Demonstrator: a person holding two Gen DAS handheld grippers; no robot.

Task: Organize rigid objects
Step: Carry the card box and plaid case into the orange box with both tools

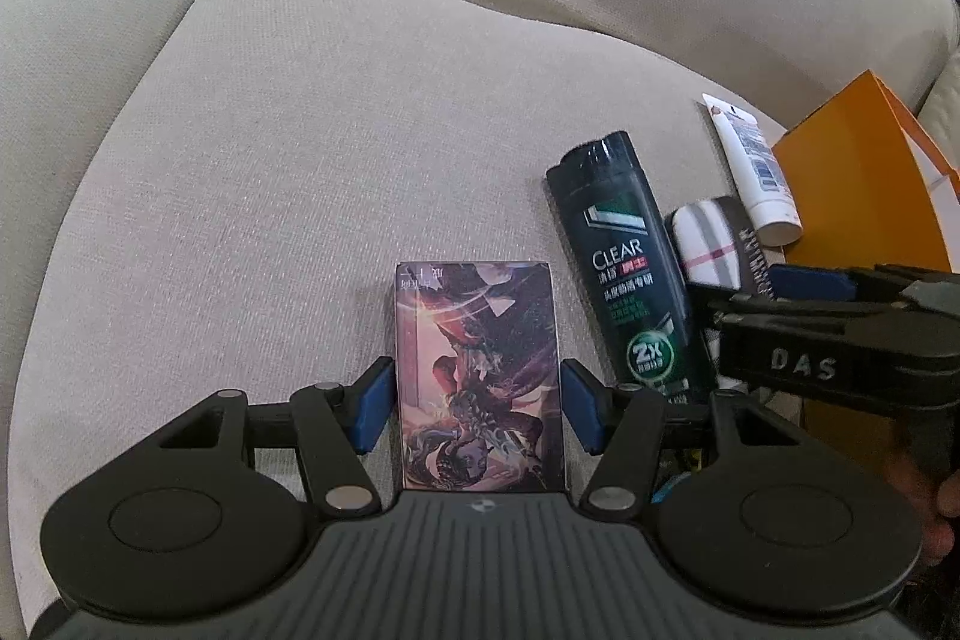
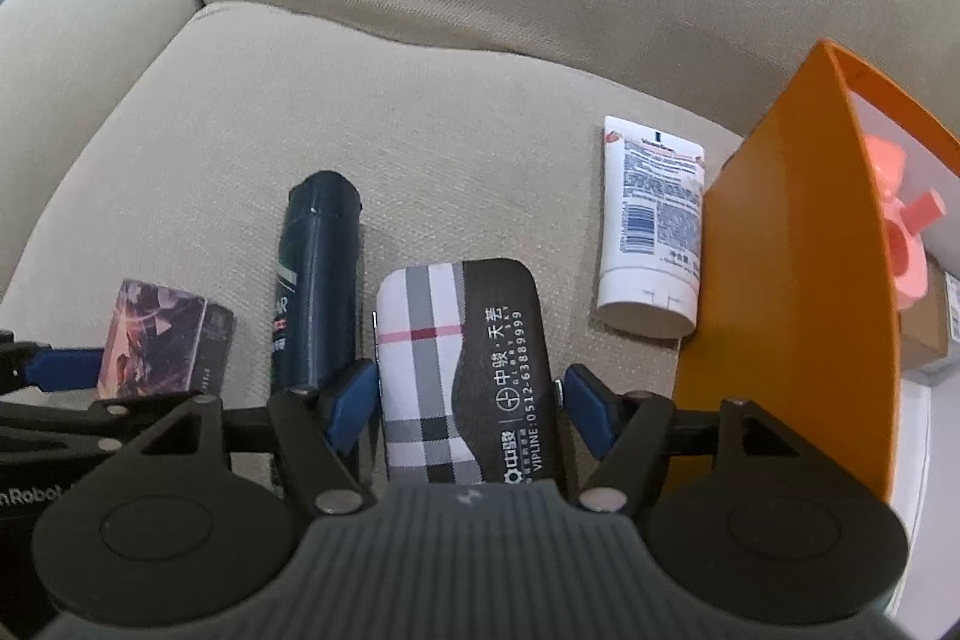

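Note:
On a beige sofa seat, my left gripper (image 1: 479,403) is shut on a box with purple game art (image 1: 480,376), its blue pads against both sides. The box also shows in the right wrist view (image 2: 165,340). My right gripper (image 2: 467,400) is shut on a plaid and black tissue pack (image 2: 465,370), also seen in the left wrist view (image 1: 711,238). A dark CLEAR shampoo bottle (image 1: 630,274) lies between the two objects, also in the right wrist view (image 2: 315,274). A white tube (image 2: 654,226) lies right of the pack.
An orange paper bag (image 2: 786,292) stands open at the right, holding a pink object (image 2: 906,244). It also shows in the left wrist view (image 1: 864,184). The sofa backrest rises behind and an armrest (image 1: 90,10) lies at the left.

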